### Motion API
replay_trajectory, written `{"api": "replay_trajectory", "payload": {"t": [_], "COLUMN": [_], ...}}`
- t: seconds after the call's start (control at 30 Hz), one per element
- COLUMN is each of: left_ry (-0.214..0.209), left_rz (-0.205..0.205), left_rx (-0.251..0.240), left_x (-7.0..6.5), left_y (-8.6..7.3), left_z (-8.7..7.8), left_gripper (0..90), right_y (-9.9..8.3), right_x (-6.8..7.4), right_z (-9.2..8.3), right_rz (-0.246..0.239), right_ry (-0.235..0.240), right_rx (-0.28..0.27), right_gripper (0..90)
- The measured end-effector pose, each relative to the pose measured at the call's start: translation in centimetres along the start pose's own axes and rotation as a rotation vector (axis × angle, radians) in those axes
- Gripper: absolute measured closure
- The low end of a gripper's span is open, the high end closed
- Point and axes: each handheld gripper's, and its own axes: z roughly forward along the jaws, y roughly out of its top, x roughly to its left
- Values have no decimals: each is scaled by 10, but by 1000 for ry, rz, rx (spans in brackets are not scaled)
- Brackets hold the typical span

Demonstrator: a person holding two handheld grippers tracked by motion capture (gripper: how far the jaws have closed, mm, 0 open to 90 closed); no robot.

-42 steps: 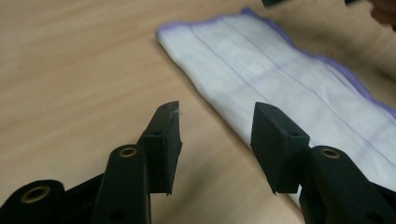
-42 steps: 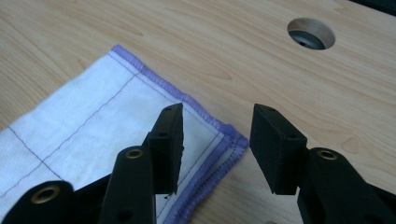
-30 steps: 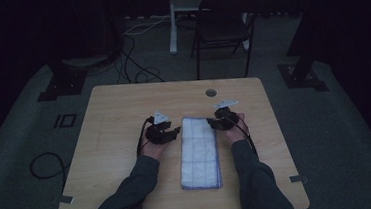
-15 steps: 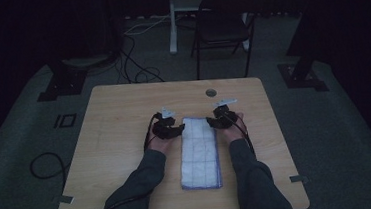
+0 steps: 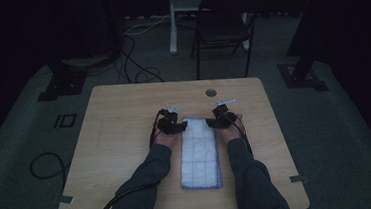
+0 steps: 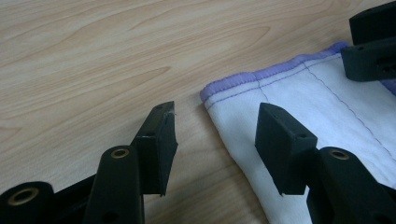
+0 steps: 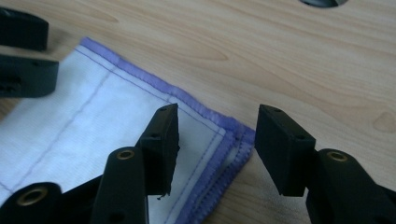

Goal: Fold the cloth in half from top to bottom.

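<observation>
A folded white cloth (image 5: 200, 156) with a purple stitched hem lies lengthwise in the middle of the wooden table (image 5: 124, 119). My left gripper (image 5: 176, 126) is low at its far left corner. In the left gripper view my left gripper (image 6: 217, 119) is open, with that corner of the cloth (image 6: 317, 102) lying between the jaws and untouched. My right gripper (image 5: 216, 122) is at the far right corner. Its jaws have just been opening. In the right gripper view my right gripper (image 7: 217, 126) straddles the hemmed corner of the cloth (image 7: 93, 107) without pressing it.
A round cable hole (image 5: 210, 92) sits in the table just beyond the right gripper. A dark chair (image 5: 225, 26) and a white post stand behind the table. Cables (image 5: 43, 166) lie on the floor to the left.
The left hand has slid right and slightly down, up to the cloth's far left corner. The right hand has stayed at the far right corner.
</observation>
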Motion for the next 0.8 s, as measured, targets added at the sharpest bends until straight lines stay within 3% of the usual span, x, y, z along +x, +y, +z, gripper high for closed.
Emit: {"api": "replay_trajectory", "payload": {"t": [0.1,0.27,0.37,0.53,0.8], "left_ry": [15,18,11,13,-10], "left_rz": [39,44,30,43,52], "left_rx": [20,14,8,26,48], "left_x": [-2,-1,-1,-1,-7], "left_y": [1,3,4,7,10], "left_z": [6,9,11,12,12], "left_gripper": [457,441,442,461,661], "right_y": [-3,-6,-7,-5,-5], "right_x": [0,-3,-2,-4,0], "right_z": [2,4,4,4,4], "right_rz": [-12,4,11,35,45], "right_ry": [-6,15,5,7,29], "right_rx": [12,13,9,17,23], "right_gripper": [481,518,532,589,742]}}
